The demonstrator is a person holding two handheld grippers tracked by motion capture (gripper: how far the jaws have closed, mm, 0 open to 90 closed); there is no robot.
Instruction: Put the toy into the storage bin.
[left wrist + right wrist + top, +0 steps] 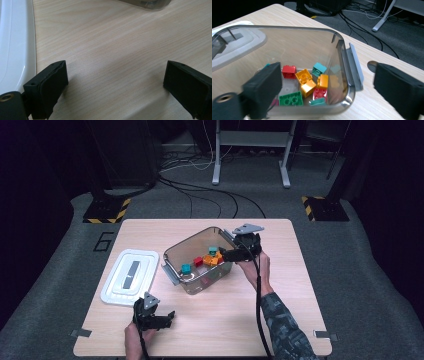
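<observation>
A clear plastic bin (176,251) sits mid-table with several toy bricks in it: red (289,71), orange (308,87), green (291,98) and teal (319,69). My right gripper (228,254) hovers at the bin's right end, open. In the right gripper view its jaws (327,92) stand wide, one over the bin's inside and one over the table outside the handle (354,67), with nothing pressed between them. My left gripper (167,317) rests low near the table's front edge, open and empty (115,87), over bare wood.
A white lid (130,276) lies flat left of the bin, and its edge (15,50) lies close beside my left jaw. The wooden table (225,320) is bare in front of the bin. Cables and stand legs (250,150) lie on the floor beyond.
</observation>
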